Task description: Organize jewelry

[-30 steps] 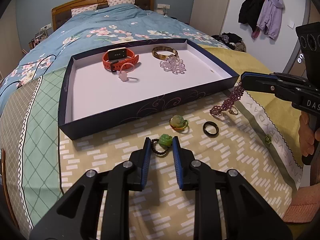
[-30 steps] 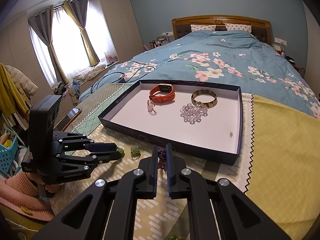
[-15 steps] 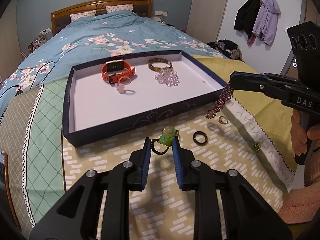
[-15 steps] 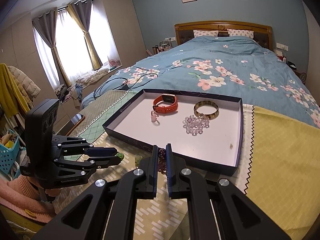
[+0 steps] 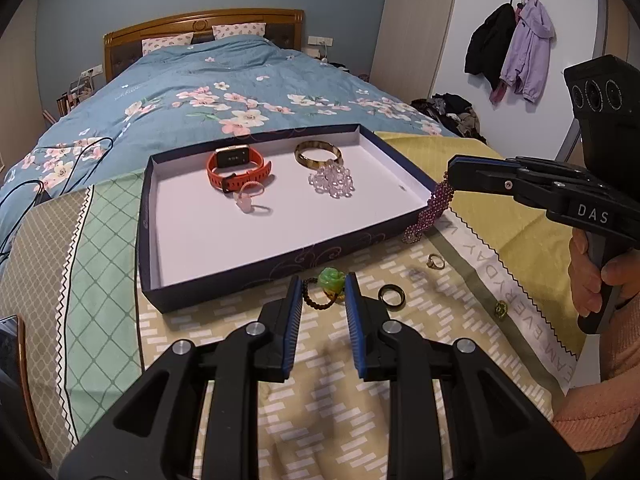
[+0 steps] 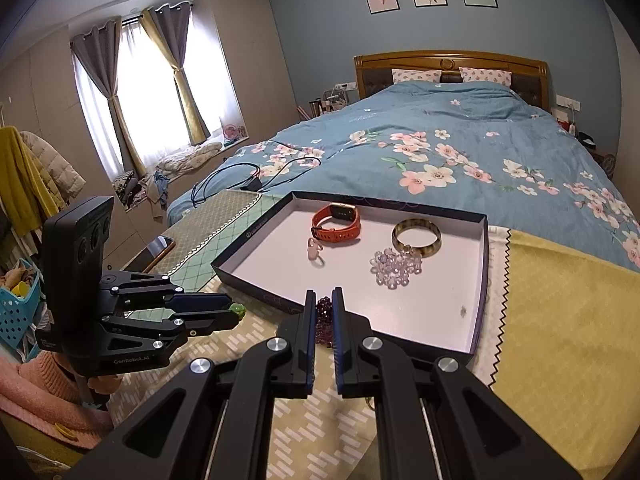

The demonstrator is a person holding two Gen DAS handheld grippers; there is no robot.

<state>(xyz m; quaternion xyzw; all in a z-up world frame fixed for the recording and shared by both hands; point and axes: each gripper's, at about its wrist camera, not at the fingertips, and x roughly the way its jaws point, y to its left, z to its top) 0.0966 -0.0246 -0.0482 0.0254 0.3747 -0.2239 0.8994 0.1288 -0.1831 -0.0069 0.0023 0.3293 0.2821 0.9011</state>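
**Both hands loaded, tray wall is the only thing between you and the drop**

Your right gripper (image 6: 321, 312) is clamped on the purple bead bracelet (image 5: 430, 212). In the left wrist view the strand hangs straight down from the tips, long axis vertical, its lower end dangling just outside the near right corner of the tray (image 5: 224, 284). So the drop spot lies forward and to your left of those jaws, and the strand's tail has to clear the wall first. I'd guess a bit of lift before you carry it in, otherwise the beads may snag the rim.

Your left gripper (image 5: 320, 300) has the green flower bracelet (image 5: 331, 280) between its pads, dark bead loop sagging below it. The jaws look closed onto it, holding it just short of the tray's near wall. That hand needs to go straight ahead, so honestly it's the nearer of the two to open floor.

Already in the tray: orange watch (image 5: 237, 168), amber bangle (image 5: 318, 154), clear bead bracelet (image 5: 331, 180), pink ring (image 5: 249, 200). Their side of the floor is taken; the near half is bare.

Still out on the cloth: black ring (image 5: 391, 295), gold ring (image 5: 435, 261) and a small green piece (image 5: 500, 309).

Readable stuff: "DAS" on the right gripper's side, "GenRobot.AI" on the left one's body in the right wrist view, and "EVERYDAY" along the cloth's border, the rest cut off.
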